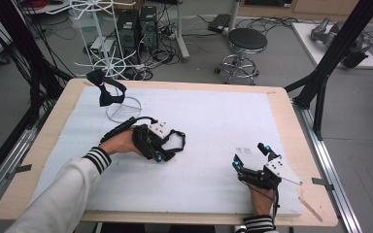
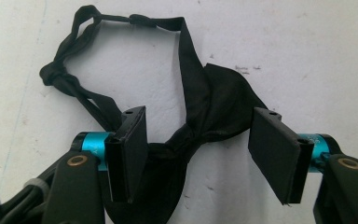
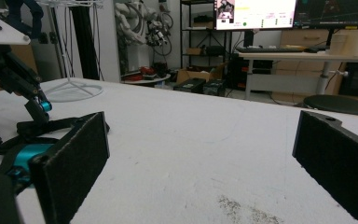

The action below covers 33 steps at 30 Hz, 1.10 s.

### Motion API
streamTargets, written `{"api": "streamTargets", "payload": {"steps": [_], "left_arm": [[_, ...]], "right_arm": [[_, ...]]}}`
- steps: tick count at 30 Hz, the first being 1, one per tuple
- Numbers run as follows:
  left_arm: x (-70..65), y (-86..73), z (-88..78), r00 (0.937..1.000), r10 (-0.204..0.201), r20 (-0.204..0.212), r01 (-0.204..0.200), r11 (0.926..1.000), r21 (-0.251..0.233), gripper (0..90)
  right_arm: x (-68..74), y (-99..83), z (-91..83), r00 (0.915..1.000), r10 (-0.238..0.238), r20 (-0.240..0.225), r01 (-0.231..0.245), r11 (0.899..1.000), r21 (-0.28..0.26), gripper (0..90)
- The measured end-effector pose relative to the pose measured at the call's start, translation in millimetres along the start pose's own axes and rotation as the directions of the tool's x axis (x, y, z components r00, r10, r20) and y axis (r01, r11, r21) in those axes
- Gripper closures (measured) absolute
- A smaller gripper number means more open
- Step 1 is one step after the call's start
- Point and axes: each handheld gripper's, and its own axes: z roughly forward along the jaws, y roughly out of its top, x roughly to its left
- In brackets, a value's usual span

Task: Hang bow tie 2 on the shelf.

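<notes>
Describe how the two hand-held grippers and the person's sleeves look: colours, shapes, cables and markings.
Both are black. The left hand-held gripper and right hand-held gripper have turquoise joints behind flat rectangular black pads; brass-coloured rivets show on the left one's arms. Each carries a pale grey three-cornered plate and trails a black cable. The sleeves are white with black-striped cuffs.

Your left forearm, in a white sleeve with a striped cuff, comes in from the lower left of the high view and angles toward the centre. Your left hand (image 1: 121,143) grips the left gripper (image 1: 161,156), tipped downward; in the left gripper view its jaws stand partly apart, pads not pressing anything. Your right hand (image 1: 262,201) rises from the bottom edge at the lower right, holding the right gripper (image 1: 250,154) low and level, jaws spread wide.
</notes>
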Motion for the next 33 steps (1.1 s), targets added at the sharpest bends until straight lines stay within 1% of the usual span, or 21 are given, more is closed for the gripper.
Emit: {"api": "streamTargets", "payload": {"steps": [3, 4, 6, 9, 12, 13, 15, 17, 18, 19, 21, 22, 23, 25, 27, 29, 31, 32, 33], "left_arm": [[0.3, -0.5, 0.4, 1.0000, -0.003, 0.002, 0.003, 1.0000, 0.000, 37.6], [0.9, -0.8, 0.1, 1.0000, 0.002, 0.000, -0.002, 1.0000, 0.010, 37.8], [1.2, -1.3, 0.4, 1.0000, -0.002, 0.001, 0.002, 1.0000, 0.006, 38.1], [1.5, -1.6, 0.9, 1.0000, 0.004, -0.003, -0.004, 0.9999, 0.014, 38.7], [1.0, -1.5, 2.5, 1.0000, 0.002, -0.007, -0.002, 0.9998, 0.017, 40.1], [1.3, -1.3, 2.4, 0.9999, 0.006, -0.009, -0.006, 0.9996, 0.027, 40.9], [1.0, -1.3, 3.4, 0.9999, 0.000, -0.011, 0.000, 0.9996, 0.028, 43.7], [1.5, -1.5, 3.3, 0.9999, 0.006, -0.013, -0.005, 0.9994, 0.035, 45.0], [1.0, -2.0, 3.9, 0.9999, -0.001, -0.016, 0.002, 0.9995, 0.033, 47.2], [1.7, -2.0, 3.8, 0.9998, 0.001, -0.020, 0.000, 0.9992, 0.040, 49.3], [2.0, -2.1, 4.2, 0.9998, -0.013, -0.013, 0.014, 0.9992, 0.038, 52.5], [2.5, -2.1, 3.9, 0.9999, -0.012, -0.011, 0.012, 0.9989, 0.044, 53.6], [1.8, -2.0, 4.0, 0.9996, -0.026, -0.007, 0.027, 0.9988, 0.042, 55.0], [1.4, -1.6, 3.3, 0.9996, -0.029, -0.003, 0.029, 0.9985, 0.046, 58.9], [1.0, -1.2, 2.3, 0.9990, -0.044, -0.005, 0.044, 0.9978, 0.049, 68.6], [1.2, -1.8, 2.2, 0.9985, -0.055, -0.002, 0.055, 0.9974, 0.046, 70.7], [1.1, -1.6, 1.6, 0.9985, -0.055, -0.001, 0.055, 0.9969, 0.057, 74.6], [0.4, -1.3, 2.0, 0.9976, -0.069, -0.005, 0.069, 0.9962, 0.053, 75.0], [0.4, -0.8, 1.9, 0.9973, -0.073, -0.008, 0.073, 0.9956, 0.058, 75.6]], "right_arm": [[0.1, 0.0, 0.0, 1.0000, 0.002, 0.000, -0.002, 1.000, 0.001, 2.9], [0.0, 0.0, -0.1, 1.0000, 0.002, -0.001, -0.002, 1.000, 0.001, 2.9], [0.0, 0.0, -0.1, 1.0000, 0.002, -0.001, -0.002, 1.000, 0.001, 2.9], [0.0, 0.0, -0.1, 1.0000, 0.002, -0.001, -0.002, 1.000, 0.001, 2.9], [-0.1, 0.0, 0.1, 1.0000, 0.003, 0.000, -0.003, 1.000, -0.002, 2.9], [0.0, 0.0, 0.0, 1.0000, 0.003, 0.000, -0.003, 1.000, -0.001, 2.9], [-0.1, 0.0, 0.0, 1.0000, 0.000, -0.001, 0.000, 1.000, 0.000, 2.9], [-0.2, 0.0, 0.1, 1.0000, 0.000, 0.001, 0.000, 1.000, -0.003, 2.9], [-0.2, 0.0, 0.1, 1.0000, 0.000, 0.001, 0.000, 1.000, -0.003, 2.9], [-0.2, 0.0, 0.1, 1.0000, 0.000, 0.000, 0.000, 1.000, -0.003, 2.9], [-0.4, 0.1, 0.1, 1.0000, -0.002, 0.001, 0.002, 1.000, -0.004, 2.9], [-0.2, 0.0, 0.1, 1.0000, 0.001, 0.000, -0.001, 1.000, -0.003, 2.9], [-0.1, 0.0, 0.1, 1.0000, 0.003, 0.000, -0.003, 1.000, -0.004, 2.9], [-0.6, 0.0, 0.3, 1.0000, -0.003, 0.000, 0.003, 1.000, -0.007, 2.9], [-0.7, 0.0, 0.3, 1.0000, -0.004, 0.000, 0.004, 1.000, -0.007, 2.9], [-0.5, 0.0, 0.2, 1.0000, -0.003, 0.000, 0.003, 1.000, -0.005, 2.9], [-0.6, 0.0, 0.3, 1.0000, -0.003, 0.000, 0.003, 1.000, -0.007, 2.9], [-0.6, 0.0, 0.2, 1.0000, -0.003, 0.000, 0.003, 1.000, -0.006, 2.9], [-0.6, 0.0, 0.3, 1.0000, -0.003, 0.000, 0.003, 1.000, -0.007, 2.9]]}}
